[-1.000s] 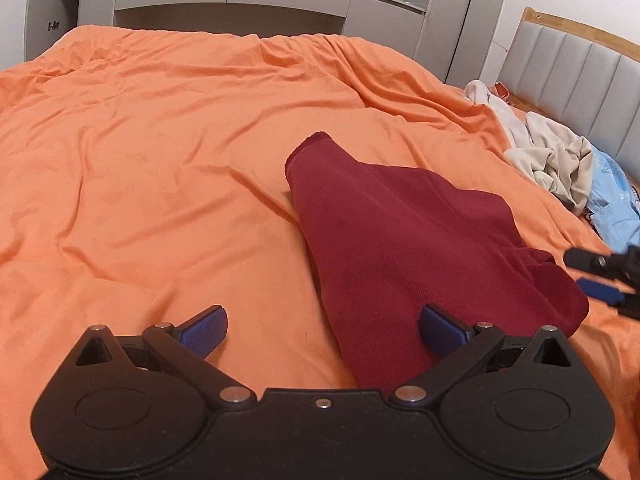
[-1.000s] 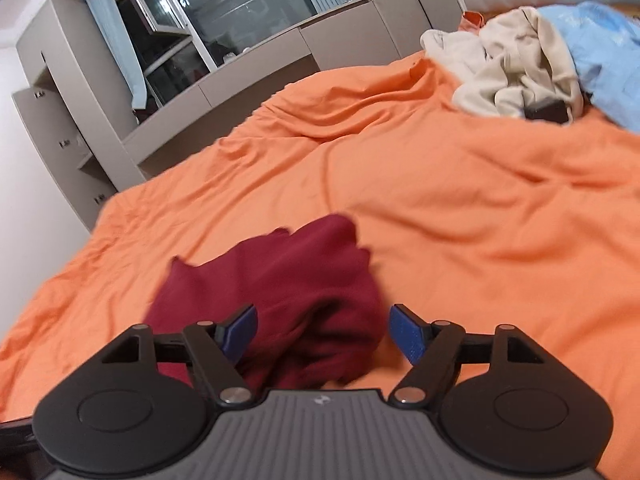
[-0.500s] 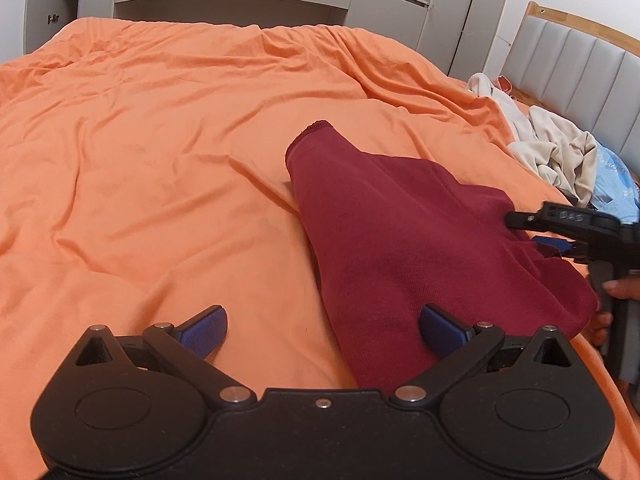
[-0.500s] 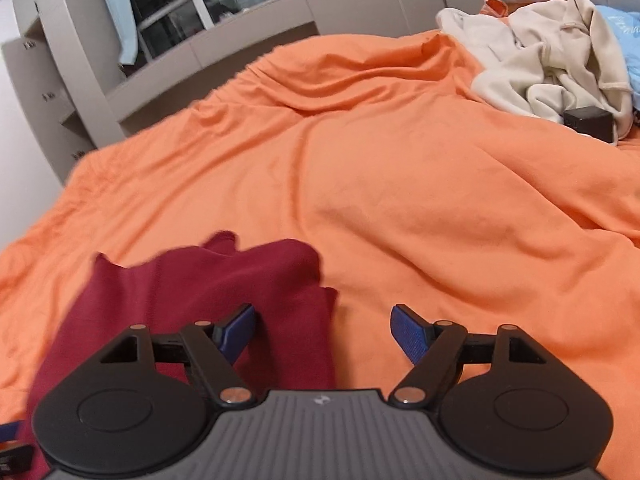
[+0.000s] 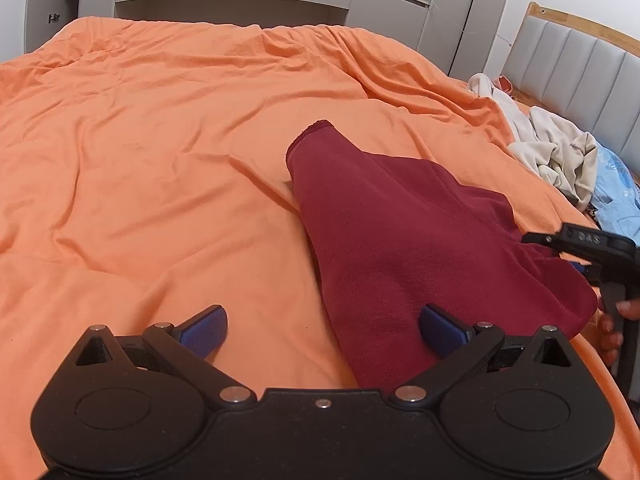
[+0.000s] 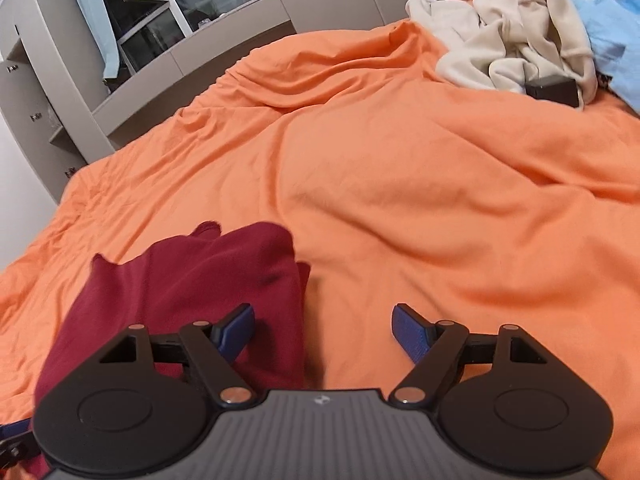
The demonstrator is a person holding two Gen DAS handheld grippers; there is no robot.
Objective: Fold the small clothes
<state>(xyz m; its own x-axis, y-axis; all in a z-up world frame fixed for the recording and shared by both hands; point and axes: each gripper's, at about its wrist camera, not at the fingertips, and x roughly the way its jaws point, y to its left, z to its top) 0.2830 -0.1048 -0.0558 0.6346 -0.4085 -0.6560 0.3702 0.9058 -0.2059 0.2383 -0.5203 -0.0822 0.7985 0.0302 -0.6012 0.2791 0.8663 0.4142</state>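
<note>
Since a second ago the right gripper (image 6: 322, 334) has been coming in from the far right toward the dark red garment (image 5: 400, 232), and the garment's bunched edge is now sitting just left of that gripper's centre line instead of filling the space between its fingers. The left gripper (image 5: 323, 330) has been staying nearly where it was.

Both grippers are hovering with their jaws spread wide, holding nothing. The red garment is lying on the orange bedspread (image 5: 160, 140). From the left gripper, its near edge is running under the right-hand finger and stretching ahead and to the right, with the cuff-like end farthest forward. From the right gripper, the left finger is sitting over the cloth while the right finger is over bare bedspread.

As for progress, the garment is looking only roughly laid out, rumpled on its right side, with no neat fold showing, so I judge the folding to be at an early stage: smoothing and every fold are probably still to come. A heap of pale clothes (image 6: 516, 36) and a light blue piece (image 6: 608, 28) are waiting far ahead to the right, untouched.
</note>
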